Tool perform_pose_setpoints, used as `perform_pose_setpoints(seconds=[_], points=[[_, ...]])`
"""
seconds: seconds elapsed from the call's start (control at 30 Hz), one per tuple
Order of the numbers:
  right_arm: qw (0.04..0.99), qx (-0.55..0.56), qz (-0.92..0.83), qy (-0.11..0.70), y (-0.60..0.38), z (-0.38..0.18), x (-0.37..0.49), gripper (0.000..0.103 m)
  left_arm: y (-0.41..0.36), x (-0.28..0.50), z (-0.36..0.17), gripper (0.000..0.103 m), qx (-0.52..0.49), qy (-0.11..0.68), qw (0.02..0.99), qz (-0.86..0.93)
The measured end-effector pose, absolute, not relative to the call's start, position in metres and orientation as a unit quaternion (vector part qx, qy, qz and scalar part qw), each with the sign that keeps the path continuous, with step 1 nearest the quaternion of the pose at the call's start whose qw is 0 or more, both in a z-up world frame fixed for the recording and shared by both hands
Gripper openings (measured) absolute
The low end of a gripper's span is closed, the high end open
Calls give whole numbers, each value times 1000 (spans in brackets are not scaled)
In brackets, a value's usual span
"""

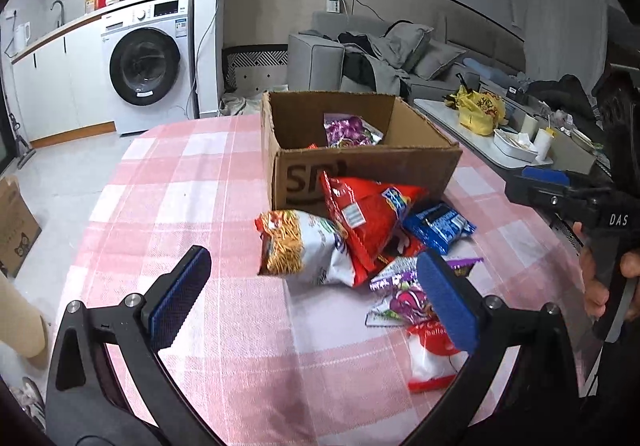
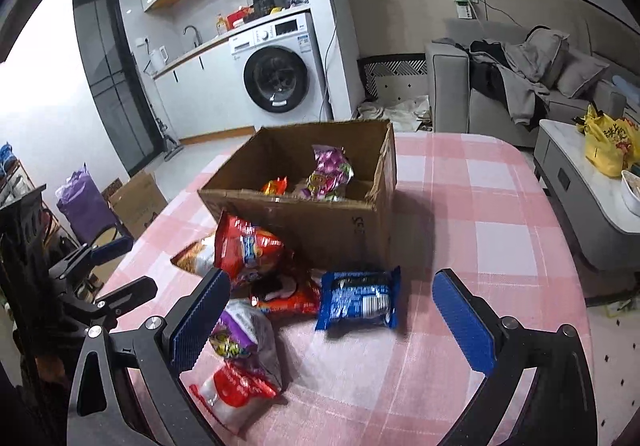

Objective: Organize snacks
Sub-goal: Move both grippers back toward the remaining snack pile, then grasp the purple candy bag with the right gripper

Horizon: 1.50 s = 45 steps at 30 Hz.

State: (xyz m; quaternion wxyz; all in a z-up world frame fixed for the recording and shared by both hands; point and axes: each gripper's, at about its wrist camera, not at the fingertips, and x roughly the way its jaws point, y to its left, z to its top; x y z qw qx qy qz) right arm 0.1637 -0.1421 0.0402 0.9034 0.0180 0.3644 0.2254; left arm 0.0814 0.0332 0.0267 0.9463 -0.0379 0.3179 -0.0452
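Pink checked tablecloth [image 2: 460, 206]: snack packets [image 2: 356, 300] lie beyond both released, empty tools [image 2: 332, 316].

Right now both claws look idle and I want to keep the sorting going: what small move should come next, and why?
Probably lower the right claw onto the blue packet. Its jaws are open and empty, and the packet lies flat on the table, clear of the pile, just ahead of them and close to the box.
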Motion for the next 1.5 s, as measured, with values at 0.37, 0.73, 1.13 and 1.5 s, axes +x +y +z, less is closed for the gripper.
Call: perform_pose_setpoints(seconds=[0.37,0.73,1.13,1.5], points=[[891,16,236,388,-136,22,158,103,25,83,9,102,-31,342,938,-44],[863,-9,273,426,-96,-10,160,103,31,93,-1,102,-43,358,932,-39],[838,-2,291,461,-72,-46,165,101,37,98,-6,102,-52,365,929,-30],[830,14,319,457,-61,-55,166,72,40,102,-11,102,-61,369,927,-25]])
